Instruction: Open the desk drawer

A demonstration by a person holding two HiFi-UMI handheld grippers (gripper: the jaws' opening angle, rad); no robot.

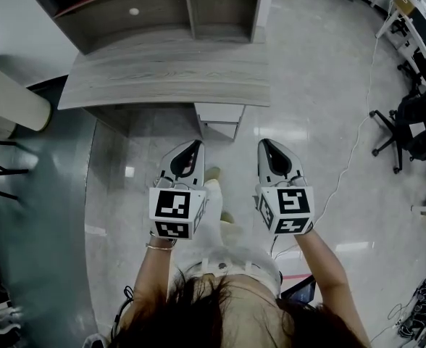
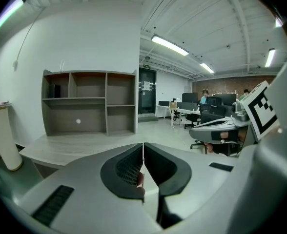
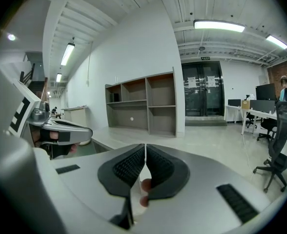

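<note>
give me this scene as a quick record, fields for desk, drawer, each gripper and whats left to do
desk: grey wood-grain desk with an open shelf unit on its top
drawer: pale drawer under the desk's front edge, looks closed
left gripper: left gripper, jaws together, nothing held, short of the drawer
right gripper: right gripper, jaws together, nothing held, short of the drawer
floor: glossy pale floor
left to do: drawer not yet touched or pulled
</note>
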